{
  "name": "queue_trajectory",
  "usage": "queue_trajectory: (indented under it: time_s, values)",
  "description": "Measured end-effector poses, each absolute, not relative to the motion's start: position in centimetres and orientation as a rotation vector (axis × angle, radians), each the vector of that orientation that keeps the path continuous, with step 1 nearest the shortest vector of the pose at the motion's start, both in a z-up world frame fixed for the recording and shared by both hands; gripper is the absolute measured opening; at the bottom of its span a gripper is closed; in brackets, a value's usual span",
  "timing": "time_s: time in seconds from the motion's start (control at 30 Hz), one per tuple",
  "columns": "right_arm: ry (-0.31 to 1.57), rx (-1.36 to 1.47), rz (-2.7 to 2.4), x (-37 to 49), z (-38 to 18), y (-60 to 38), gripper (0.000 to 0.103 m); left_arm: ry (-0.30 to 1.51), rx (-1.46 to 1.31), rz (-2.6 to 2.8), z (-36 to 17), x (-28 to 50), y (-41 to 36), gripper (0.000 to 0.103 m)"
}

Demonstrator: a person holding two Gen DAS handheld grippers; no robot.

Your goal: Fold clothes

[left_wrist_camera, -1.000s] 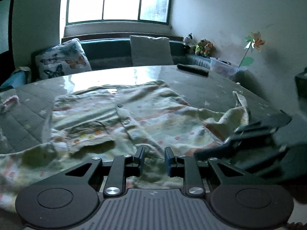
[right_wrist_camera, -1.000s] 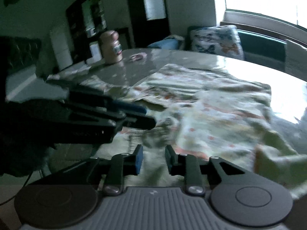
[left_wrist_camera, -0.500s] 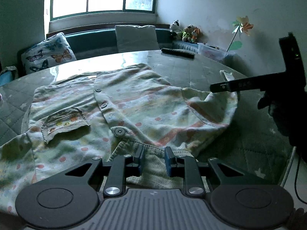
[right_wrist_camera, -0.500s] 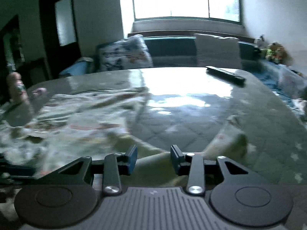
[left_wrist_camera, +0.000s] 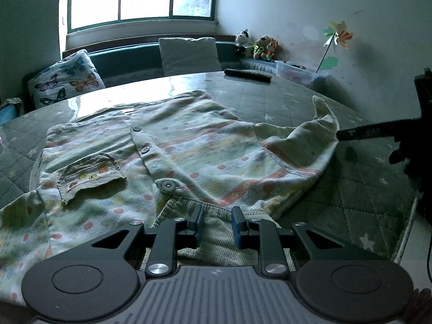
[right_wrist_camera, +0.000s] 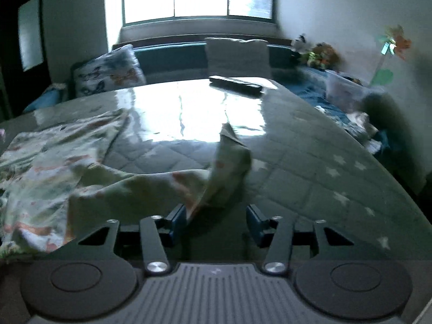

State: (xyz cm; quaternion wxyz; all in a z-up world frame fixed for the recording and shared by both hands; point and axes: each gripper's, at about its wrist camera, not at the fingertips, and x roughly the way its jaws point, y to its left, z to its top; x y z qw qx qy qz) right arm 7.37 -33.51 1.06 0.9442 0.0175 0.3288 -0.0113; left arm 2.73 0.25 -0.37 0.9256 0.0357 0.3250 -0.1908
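A pale child's cardigan (left_wrist_camera: 189, 148) with pastel stripes, dots and buttons lies spread front-up on the table (left_wrist_camera: 364, 205). My left gripper (left_wrist_camera: 217, 226) sits low over its corduroy hem (left_wrist_camera: 216, 213). The jaws stand a narrow gap apart, and the flat cloth passes under them, not pinched. The right sleeve (right_wrist_camera: 229, 159) lies stretched to the right with its cuff standing up. My right gripper (right_wrist_camera: 216, 222) is just behind that cuff. Its jaws are opening, and the cloth brushes the left pad (right_wrist_camera: 179, 220) without being pressed. In the left wrist view the right gripper (left_wrist_camera: 348, 134) reaches in from the right edge.
A black remote (left_wrist_camera: 247, 75) lies at the table's far side. Behind it is a bench with a butterfly pillow (left_wrist_camera: 64, 81), a white cushion (left_wrist_camera: 189, 54), stuffed toys (left_wrist_camera: 259, 47), a plastic box (left_wrist_camera: 297, 74) and a pinwheel (left_wrist_camera: 337, 35). The table's rim (left_wrist_camera: 405, 229) curves close on the right.
My right gripper swung from over the cardigan out to the right, drawing the sleeve with it, and its jaws widened. The crumpled cardigan now lies spread. My left gripper stayed put.
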Motion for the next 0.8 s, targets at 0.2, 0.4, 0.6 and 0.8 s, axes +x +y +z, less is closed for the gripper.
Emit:
queue_trajectory:
  time_s: [0.2,0.4,0.6,0.8]
  values:
    - [0.622,0.076,-0.028,9.2,2.6,-34.5,0.051,0.666,0.071,-0.392,-0.4,2.7,0.2,0.025]
    - [0.608,0.025,-0.031,13.4,3.0,-33.6,0.049,0.666,0.070,-0.391,-0.4,2.7,0.2,0.026]
    - [0.646,-0.060,-0.069,16.1,2.3,-33.2,0.009,0.664,0.072,-0.393,-0.4,2.7,0.2,0.026]
    - [0.494,-0.012,-0.052,12.8,5.2,-34.5,0.004,0.660,0.073,-0.397,-0.5,2.6,0.3,0.026]
